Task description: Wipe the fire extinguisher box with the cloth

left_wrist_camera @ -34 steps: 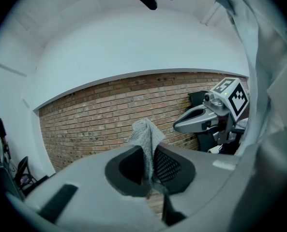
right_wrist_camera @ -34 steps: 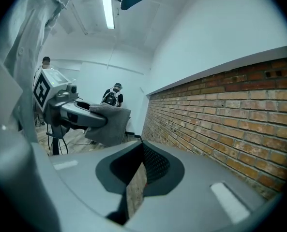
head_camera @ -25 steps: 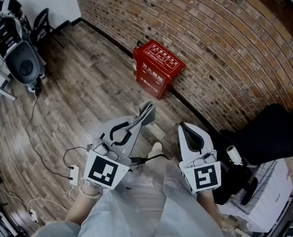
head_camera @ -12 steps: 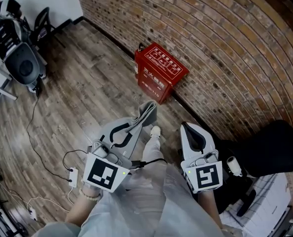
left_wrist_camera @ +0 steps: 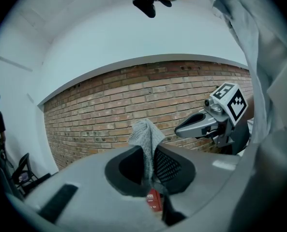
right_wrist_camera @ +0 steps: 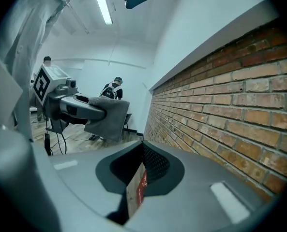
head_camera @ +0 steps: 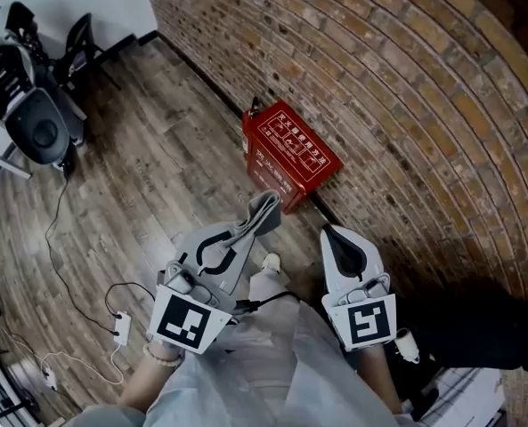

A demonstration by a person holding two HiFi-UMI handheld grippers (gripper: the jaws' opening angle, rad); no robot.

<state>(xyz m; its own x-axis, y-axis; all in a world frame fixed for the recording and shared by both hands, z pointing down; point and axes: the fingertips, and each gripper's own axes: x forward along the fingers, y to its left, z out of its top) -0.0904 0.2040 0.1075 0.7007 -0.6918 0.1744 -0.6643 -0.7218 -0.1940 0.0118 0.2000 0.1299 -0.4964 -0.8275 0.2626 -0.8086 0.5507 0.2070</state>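
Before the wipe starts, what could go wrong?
The grey textured cloth is pinched in the left gripper's tongs with most of it sticking out past the tips; pressing on the red rectangular fire extinguisher box might pull it loose.
The box stands against the brick wall; a wide stroke could scrape the tongs on brick.
A white adapter and cable lie on the wooden floor at the person's left; a step could snag them.

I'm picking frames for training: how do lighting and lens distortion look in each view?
Head view: even light, brick wall bowed into arcs, fire extinguisher box sharp. Left gripper view: strong fisheye, black corners, cloth in focus. Right gripper view: same fisheye, ceiling light strip bright, wall crisp up close.
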